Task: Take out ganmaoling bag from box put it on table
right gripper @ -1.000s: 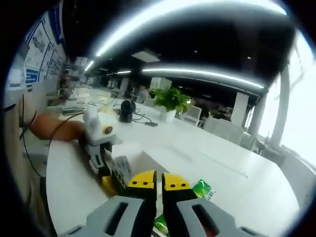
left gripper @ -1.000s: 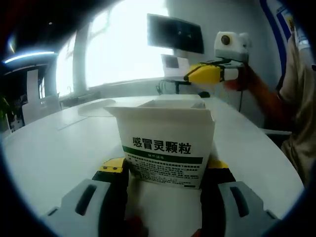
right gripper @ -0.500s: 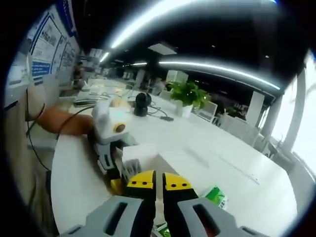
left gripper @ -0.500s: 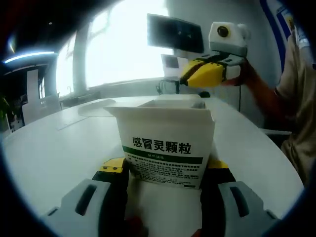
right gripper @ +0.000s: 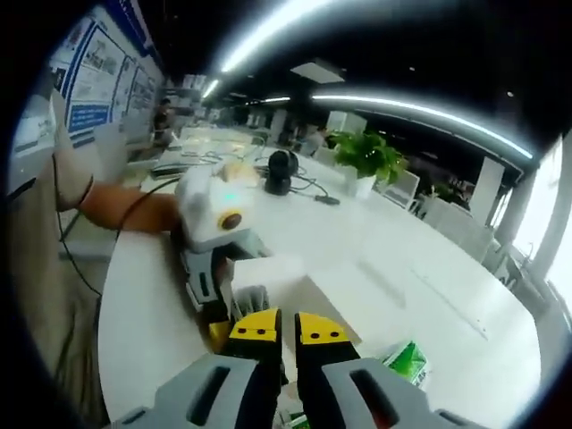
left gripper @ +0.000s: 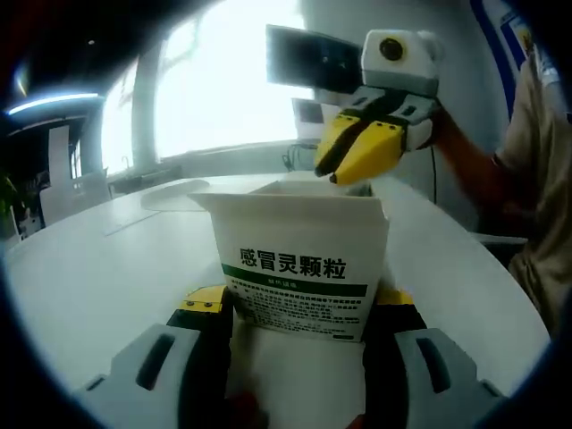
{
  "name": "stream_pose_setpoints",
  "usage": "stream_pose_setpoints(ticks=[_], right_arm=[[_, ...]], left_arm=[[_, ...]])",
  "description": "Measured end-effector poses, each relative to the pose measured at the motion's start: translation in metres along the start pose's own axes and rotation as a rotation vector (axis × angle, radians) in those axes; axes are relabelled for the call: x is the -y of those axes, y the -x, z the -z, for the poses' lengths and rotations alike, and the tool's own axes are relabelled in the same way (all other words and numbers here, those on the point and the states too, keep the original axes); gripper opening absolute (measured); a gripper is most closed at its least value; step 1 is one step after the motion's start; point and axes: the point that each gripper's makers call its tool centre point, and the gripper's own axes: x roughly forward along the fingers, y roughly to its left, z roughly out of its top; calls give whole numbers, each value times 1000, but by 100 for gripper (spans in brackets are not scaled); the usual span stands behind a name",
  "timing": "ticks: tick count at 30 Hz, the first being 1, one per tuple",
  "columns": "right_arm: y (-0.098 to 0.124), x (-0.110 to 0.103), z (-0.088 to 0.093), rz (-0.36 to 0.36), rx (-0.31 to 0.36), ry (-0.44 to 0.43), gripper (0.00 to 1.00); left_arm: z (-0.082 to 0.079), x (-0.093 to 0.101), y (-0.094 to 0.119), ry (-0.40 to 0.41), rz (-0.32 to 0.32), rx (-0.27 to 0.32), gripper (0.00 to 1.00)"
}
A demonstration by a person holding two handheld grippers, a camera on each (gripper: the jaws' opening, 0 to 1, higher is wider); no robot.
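A white ganmaoling box [left gripper: 299, 268] with a green stripe and an open top stands upright on the table, with my left gripper [left gripper: 299, 306] shut on its two sides. My right gripper [left gripper: 338, 172] comes in from the upper right, its yellow jaws close together and pointing down just above the box's far top edge. In the right gripper view its own jaws [right gripper: 289, 329] are shut with nothing between them, right over the box [right gripper: 279, 284] and the left gripper [right gripper: 231, 299]. A green bag [right gripper: 408, 363] lies on the table to the right. The inside of the box is hidden.
The white table [left gripper: 98, 259] spreads wide to the left of the box. A dark monitor [left gripper: 317, 58] stands at the far edge. A person's arm [left gripper: 483, 170] reaches in from the right. Cables, a black object [right gripper: 284, 165] and a plant [right gripper: 375, 156] sit further off.
My right gripper has come closer and tipped down over the box's open top. The box and the left gripper have stayed still.
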Motion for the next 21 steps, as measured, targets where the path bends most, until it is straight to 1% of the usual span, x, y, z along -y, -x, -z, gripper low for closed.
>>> stream_pose_setpoints(ticks=[6, 15, 21], right_arm=[[-3, -3, -3, -33, 1, 8, 2], [-10, -6, 3, -65, -55, 56, 3], [-10, -1, 4, -72, -73, 57, 3]], left_arm=[[0, 0, 0, 0, 0, 0, 49], [0, 0, 0, 1, 0, 0, 49], [0, 0, 0, 1, 0, 0, 49]])
